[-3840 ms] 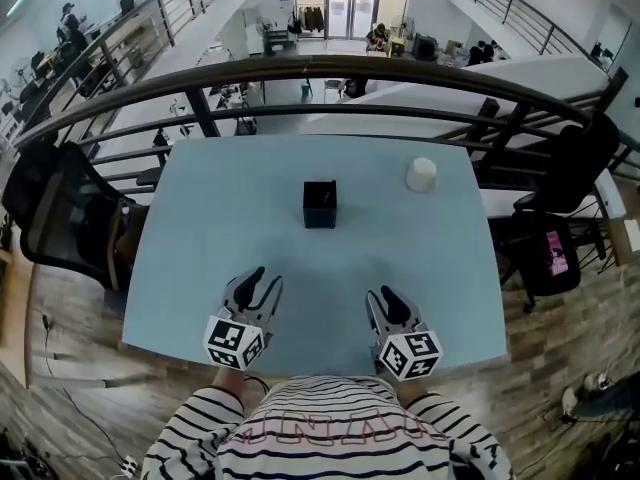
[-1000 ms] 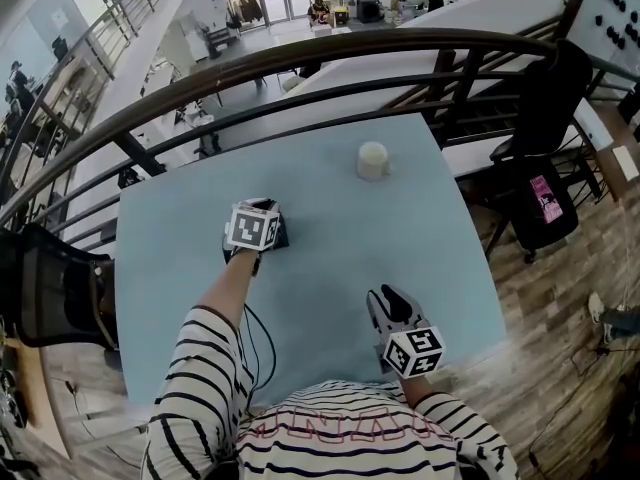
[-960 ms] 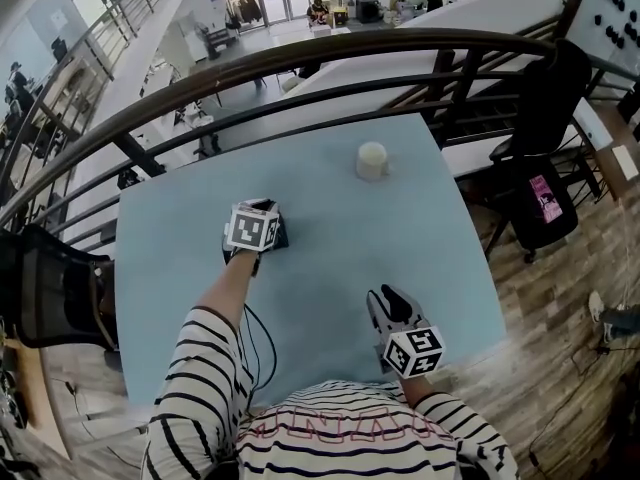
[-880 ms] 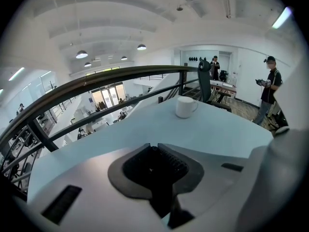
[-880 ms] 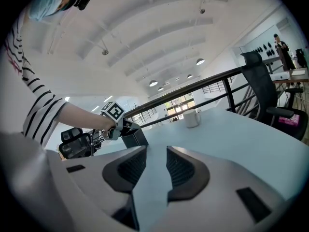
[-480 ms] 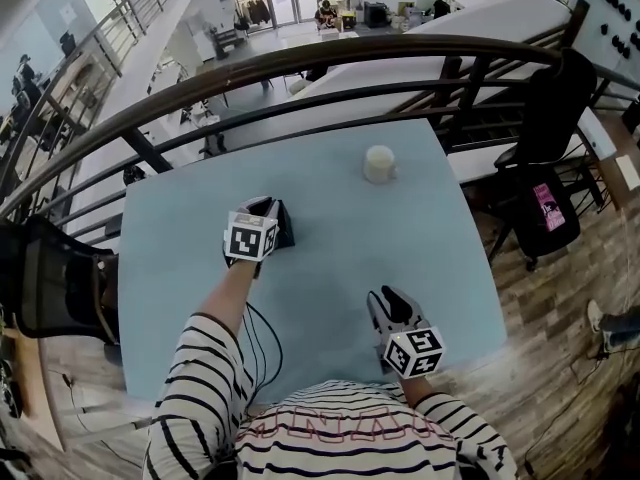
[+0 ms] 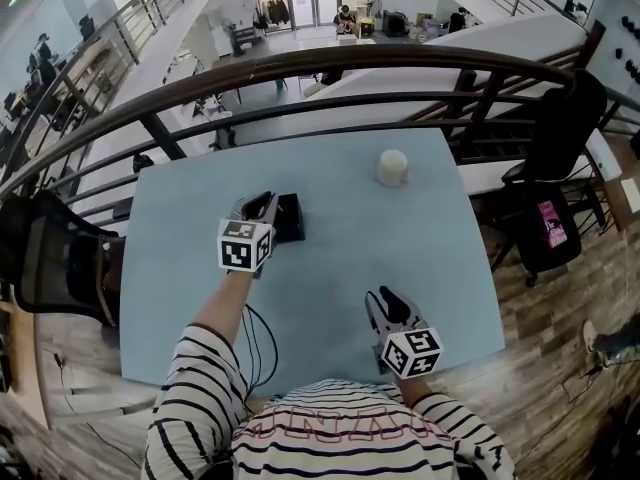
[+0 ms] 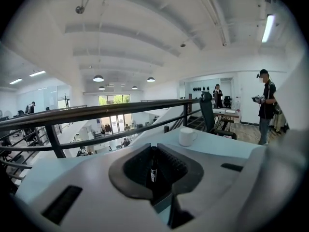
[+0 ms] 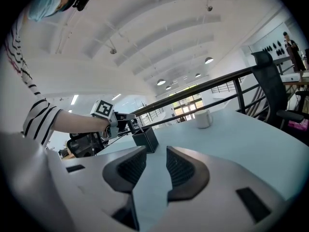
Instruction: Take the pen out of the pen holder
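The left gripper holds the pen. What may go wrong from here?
The pen is a thin stick between the pads of the left gripper, so it may slip or tilt. The pen holder stands unsupported, with the open right gripper far from it; a dragging pen might tip it.

A white mug (image 7: 392,167) stands on the light blue table (image 7: 420,268), toward one o'clock. A black railing (image 7: 330,63) curves past at twelve. One black office chair (image 7: 50,258) sits at nine o'clock, a second chair (image 7: 562,143) at three.

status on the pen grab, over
Left gripper shut on pen, at pen holder. Right gripper open, empty. Mug well aside, nothing in the way.
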The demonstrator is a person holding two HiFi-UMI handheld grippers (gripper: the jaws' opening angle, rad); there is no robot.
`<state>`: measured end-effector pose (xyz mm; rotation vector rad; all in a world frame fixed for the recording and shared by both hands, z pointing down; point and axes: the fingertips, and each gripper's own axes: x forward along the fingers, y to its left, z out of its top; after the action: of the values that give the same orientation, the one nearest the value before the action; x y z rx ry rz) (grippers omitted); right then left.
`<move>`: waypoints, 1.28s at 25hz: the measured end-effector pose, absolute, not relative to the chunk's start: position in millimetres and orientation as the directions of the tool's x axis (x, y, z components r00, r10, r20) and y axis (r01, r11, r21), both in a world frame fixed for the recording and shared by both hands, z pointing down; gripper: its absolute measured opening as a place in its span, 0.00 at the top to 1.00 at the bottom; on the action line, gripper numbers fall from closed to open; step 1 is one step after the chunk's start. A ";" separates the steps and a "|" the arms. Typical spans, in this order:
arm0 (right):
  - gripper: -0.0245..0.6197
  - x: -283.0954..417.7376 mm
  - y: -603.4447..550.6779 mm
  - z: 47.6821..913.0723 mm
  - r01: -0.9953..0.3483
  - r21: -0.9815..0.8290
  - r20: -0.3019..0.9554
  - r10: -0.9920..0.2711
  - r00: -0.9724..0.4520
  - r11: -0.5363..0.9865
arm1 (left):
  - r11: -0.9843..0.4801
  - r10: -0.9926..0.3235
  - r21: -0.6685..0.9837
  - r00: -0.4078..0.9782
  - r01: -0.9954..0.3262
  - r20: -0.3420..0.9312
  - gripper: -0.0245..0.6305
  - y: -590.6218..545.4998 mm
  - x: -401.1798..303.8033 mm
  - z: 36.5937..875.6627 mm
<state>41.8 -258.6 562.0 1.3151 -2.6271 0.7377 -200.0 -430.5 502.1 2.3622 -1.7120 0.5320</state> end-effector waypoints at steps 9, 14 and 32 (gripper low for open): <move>0.75 19.2 -233.4 554.4 -0.758 -0.360 0.298 -0.702 -0.647 0.545 | -0.317 -0.917 -0.059 0.290 -0.947 0.274 0.88 -372.1 -212.3 468.7; 0.75 9.5 -211.3 551.4 -0.750 -0.357 0.297 -0.693 -0.657 0.557 | -0.314 -0.929 -0.073 0.291 -0.947 0.230 0.88 -329.9 -216.2 458.4; 0.78 -14.9 -139.3 545.4 -0.752 -0.309 0.291 -0.695 -0.657 0.582 | -0.283 -0.945 -0.004 0.278 -0.959 0.174 0.88 -181.1 -232.9 468.6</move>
<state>-14.9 -139.3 545.4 1.2287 -2.6688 0.6207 -232.9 -181.1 468.6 2.4291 -1.8158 0.2169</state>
